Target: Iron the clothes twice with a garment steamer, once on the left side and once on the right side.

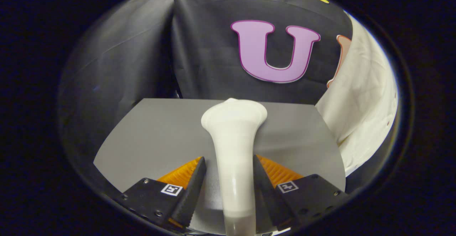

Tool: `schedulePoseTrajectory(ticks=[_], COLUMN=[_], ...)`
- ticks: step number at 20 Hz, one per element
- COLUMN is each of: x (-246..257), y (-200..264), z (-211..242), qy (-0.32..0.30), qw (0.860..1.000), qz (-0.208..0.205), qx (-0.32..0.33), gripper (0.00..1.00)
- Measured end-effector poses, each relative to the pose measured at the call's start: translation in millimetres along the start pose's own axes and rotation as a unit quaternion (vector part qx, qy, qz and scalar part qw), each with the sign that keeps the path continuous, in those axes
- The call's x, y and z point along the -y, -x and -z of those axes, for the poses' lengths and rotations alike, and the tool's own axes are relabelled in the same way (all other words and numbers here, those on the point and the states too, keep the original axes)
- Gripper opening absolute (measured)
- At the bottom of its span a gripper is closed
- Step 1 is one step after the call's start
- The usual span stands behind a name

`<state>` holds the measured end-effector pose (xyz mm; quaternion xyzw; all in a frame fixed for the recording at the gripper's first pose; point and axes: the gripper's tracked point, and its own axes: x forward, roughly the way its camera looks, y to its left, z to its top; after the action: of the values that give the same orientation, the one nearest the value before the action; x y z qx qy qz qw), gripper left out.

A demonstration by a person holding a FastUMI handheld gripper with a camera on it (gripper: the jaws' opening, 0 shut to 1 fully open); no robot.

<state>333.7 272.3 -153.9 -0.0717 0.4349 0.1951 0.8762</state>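
Gripper [229,179] clamped on garment steamer [233,147] handle.
Both fingers press the handle between them; steamer head flares just ahead, over grey table [149,136]; white garment [363,104] hangs beyond, to the right.

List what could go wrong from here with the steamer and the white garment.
1. The gripper seems to hold the steamer by its smooth, tapering handle; the right finger looks against it, the left shows a small gap, so it may slip or twist.
2. The steamer's head points ahead over the grey table, while the white garment hangs off to the right; steam could miss it.
3. Swinging right, the head could snag the garment's folds.
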Motion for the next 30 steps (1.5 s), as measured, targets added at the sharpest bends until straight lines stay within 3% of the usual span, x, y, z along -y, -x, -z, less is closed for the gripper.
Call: schedulePoseTrajectory(ticks=[2, 5, 9, 12, 19, 22, 30], x=[-4.4, -6.5, 5.7, 16.4, 14.2, 20.6, 113.5], y=[-1.3, 5.0, 21.6, 44.5, 128.9, 181.3, 239.4], z=[-2.9, -1.9, -19.8, -36.3, -37.5, -54.7, -59.4], qy=[-0.006, -0.121, -0.127, -0.142, -0.132, -0.145, -0.144], qw=[1.000, 0.991, 0.990, 0.984, 0.977, 0.960, 0.949], qz=[-0.024, -0.056, -0.023, -0.045, -0.044, -0.063, 0.023], qx=[-0.001, 0.004, 0.058, 0.094, 0.164, 0.232, 0.278], gripper=[0.72, 0.56, 0.40, 0.38, 0.34, 0.33, 0.32])
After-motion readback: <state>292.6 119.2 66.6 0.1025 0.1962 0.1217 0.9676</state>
